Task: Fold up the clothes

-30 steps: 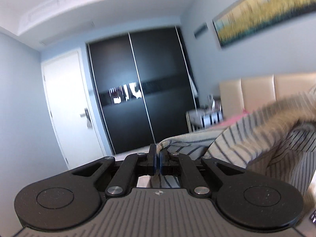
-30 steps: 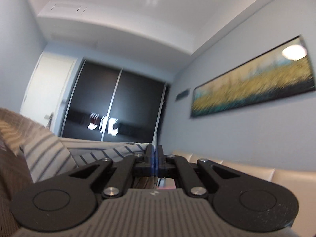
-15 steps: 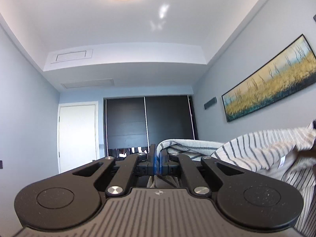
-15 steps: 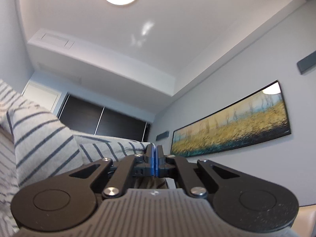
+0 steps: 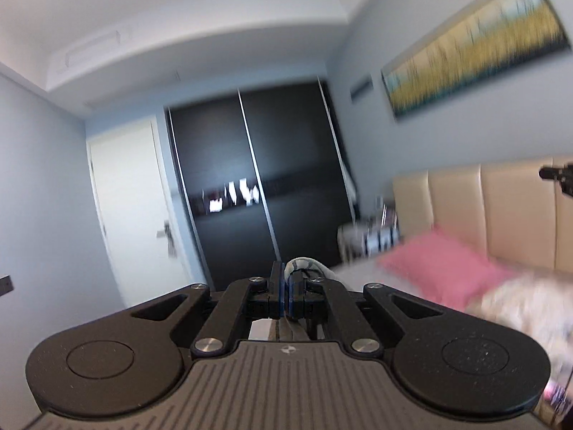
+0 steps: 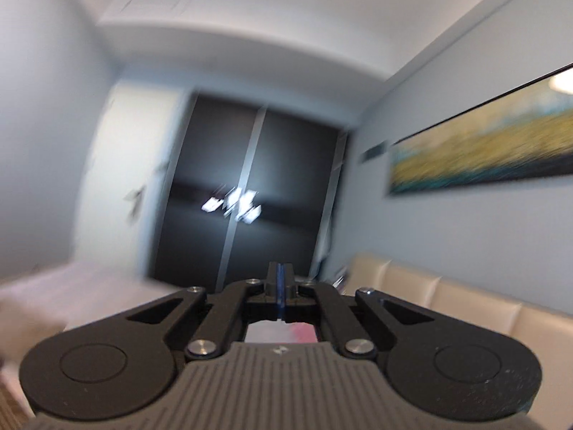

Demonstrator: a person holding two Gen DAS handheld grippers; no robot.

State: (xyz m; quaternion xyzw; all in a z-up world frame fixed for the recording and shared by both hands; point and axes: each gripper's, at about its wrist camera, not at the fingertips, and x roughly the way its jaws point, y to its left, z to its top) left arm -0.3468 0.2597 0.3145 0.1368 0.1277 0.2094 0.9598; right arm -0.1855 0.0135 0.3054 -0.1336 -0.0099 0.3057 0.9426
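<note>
Bedroom shot, pretty blurry in both views. Straight ahead is a big dark wardrobe (image 5: 258, 186) with sliding doors, and a white door (image 5: 132, 211) sits just left of it. Walls are pale blue-grey and the ceiling (image 5: 200, 18) is white with a dropped section. A long yellow-and-teal landscape painting (image 5: 476, 43) hangs on the right wall, above a beige padded headboard (image 5: 480, 211).

The bed (image 5: 361, 272) runs along the right side, with a pink pillow (image 5: 433, 268) lying near the headboard. Closer in on the bed there's a pale smeared patch; too blurred to say what it is.

Left gripper (image 5: 286, 286) has its fingers pinched nearly together on a bit of the striped garment (image 5: 304, 265), which bunches up just above and to the right of the fingertips and hangs down between them. That small bunch is all I can see of the clothing here.

Right gripper (image 6: 280, 286) has its fingers pressed together, and I can't spot any cloth between them. Its tip also pokes into the left view at the far right edge, in front of the headboard.
</note>
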